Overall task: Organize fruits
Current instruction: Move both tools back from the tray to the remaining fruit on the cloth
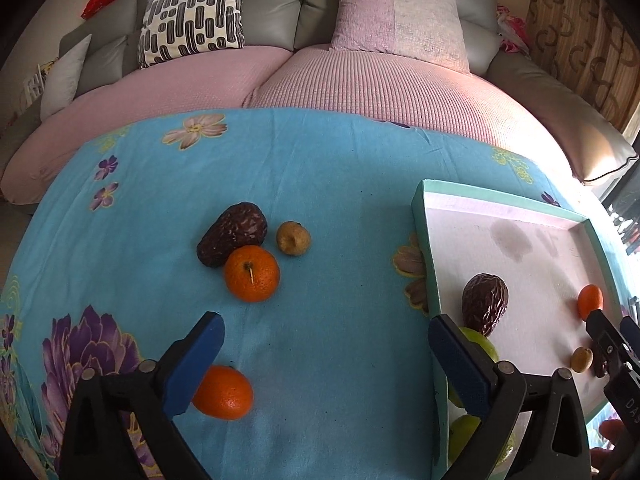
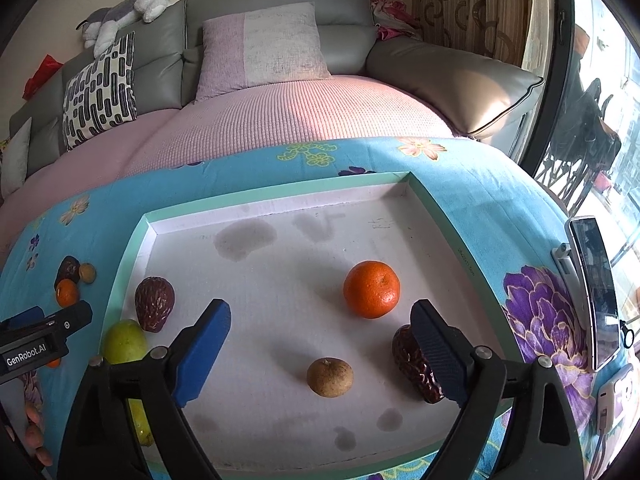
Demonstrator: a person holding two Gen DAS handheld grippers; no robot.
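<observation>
My left gripper (image 1: 328,364) hangs open over the blue flowered cloth, empty. An orange (image 1: 224,392) lies just beside its left finger. Farther ahead, a dark red date (image 1: 232,240), a small brown fruit (image 1: 293,238) and a second orange (image 1: 251,273) sit huddled together. My right gripper (image 2: 320,354) is open above the green-rimmed white tray (image 2: 280,194), holding nothing. The tray holds an orange (image 2: 371,289), a brown fruit (image 2: 330,377), a date (image 2: 412,360) partly behind the right finger, another date (image 2: 154,308) and a green fruit (image 2: 125,341).
A sofa with pink covers (image 2: 300,116) and cushions borders the cloth's far edge. A phone on a stand (image 2: 596,292) and a white device (image 2: 612,400) sit right of the tray. The left gripper (image 2: 52,316) shows at the tray's left side.
</observation>
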